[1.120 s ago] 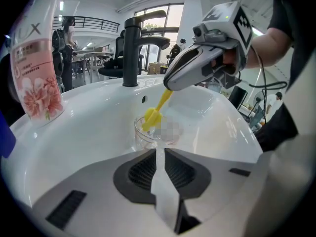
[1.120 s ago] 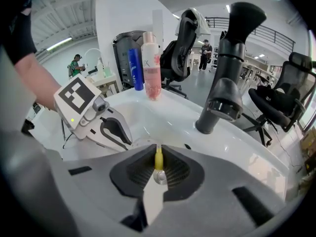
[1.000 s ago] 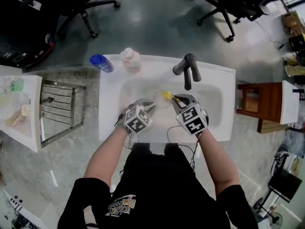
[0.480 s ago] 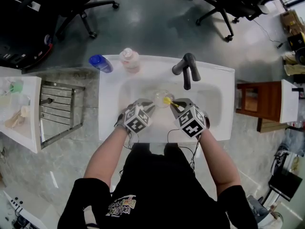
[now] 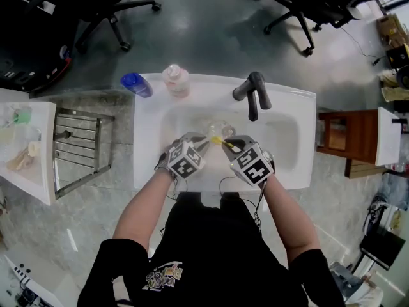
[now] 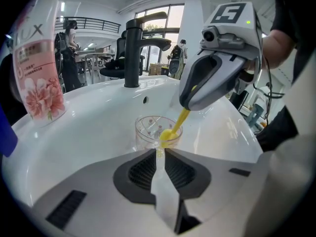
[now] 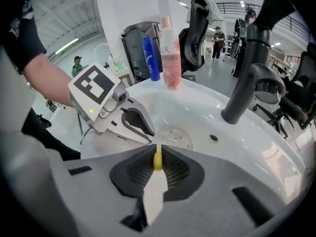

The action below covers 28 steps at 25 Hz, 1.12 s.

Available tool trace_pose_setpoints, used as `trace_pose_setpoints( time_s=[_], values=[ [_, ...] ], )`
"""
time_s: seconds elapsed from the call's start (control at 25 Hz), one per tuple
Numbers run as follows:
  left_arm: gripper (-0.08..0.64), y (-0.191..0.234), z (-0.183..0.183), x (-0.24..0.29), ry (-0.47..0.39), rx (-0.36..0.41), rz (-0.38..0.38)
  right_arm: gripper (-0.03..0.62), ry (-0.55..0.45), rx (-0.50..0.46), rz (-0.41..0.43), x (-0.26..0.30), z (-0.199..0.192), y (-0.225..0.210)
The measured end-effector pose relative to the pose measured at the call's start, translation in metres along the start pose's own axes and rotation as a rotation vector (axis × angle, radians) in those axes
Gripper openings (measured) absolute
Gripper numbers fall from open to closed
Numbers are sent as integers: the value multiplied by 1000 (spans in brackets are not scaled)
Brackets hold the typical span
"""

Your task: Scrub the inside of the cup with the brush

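- Fingers of the left gripper (image 6: 159, 151) are pressed nearly together, pinching the thin near wall of the cup (image 6: 148, 130) at its rim.
- Fingers of the right gripper (image 7: 157, 152) are clamped on the yellow handle of the brush (image 7: 157, 161); dark ribbed pads line both pairs of jaws.
- Cup: clear, cylindrical and thin-walled, with small reddish dots on its wall. It is held over the basin between the two grippers (image 5: 216, 131), on the person's side of the tap.
- Brush: smooth yellow plastic with a slim handle. It slants down from the right gripper (image 6: 185, 105), and its rounded end sits inside the cup's mouth (image 6: 170, 132). Bristles cannot be made out.
- Sink (image 5: 281, 133): glossy white, a rounded basin set in a rectangular top.
- Tap (image 5: 252, 94): matt black, a column with a curved spout.
- Pink bottle (image 5: 175, 79) and blue bottle (image 5: 136, 84): they stand at the sink's far left corner, the pink one translucent with a flower print.
- Metal rack (image 5: 80, 149): bare steel bars, just left of the sink.
- Wooden stand (image 5: 345, 136): brown, to the sink's right.
- Floor (image 5: 204, 31): grey and polished; black office chairs (image 5: 108, 5) stand beyond the sink.
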<state>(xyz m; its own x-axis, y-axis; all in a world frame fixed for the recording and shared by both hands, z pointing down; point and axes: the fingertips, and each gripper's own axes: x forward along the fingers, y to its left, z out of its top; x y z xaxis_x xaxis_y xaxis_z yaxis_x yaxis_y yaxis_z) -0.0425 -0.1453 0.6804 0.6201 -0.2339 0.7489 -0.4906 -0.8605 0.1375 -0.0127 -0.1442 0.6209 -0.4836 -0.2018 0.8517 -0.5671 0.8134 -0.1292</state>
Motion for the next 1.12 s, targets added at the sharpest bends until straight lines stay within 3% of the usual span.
trace_pose_setpoints(
  time_s=[0.24,0.56,0.84,1.12],
  values=[
    [49,-2,-1,0,4,1,-8,37,-85,100,7,7,11,-4],
    [49,-3,0,1,-3,2,-18,37,-131,99,-73,19,21,-22],
    [49,-3,0,1,-6,-6,-26,38,-68,28,-160,21,15,-40],
    [49,-1,0,0,-10,-14,-21,38,18,-54,-183,16,6,-43]
  ],
)
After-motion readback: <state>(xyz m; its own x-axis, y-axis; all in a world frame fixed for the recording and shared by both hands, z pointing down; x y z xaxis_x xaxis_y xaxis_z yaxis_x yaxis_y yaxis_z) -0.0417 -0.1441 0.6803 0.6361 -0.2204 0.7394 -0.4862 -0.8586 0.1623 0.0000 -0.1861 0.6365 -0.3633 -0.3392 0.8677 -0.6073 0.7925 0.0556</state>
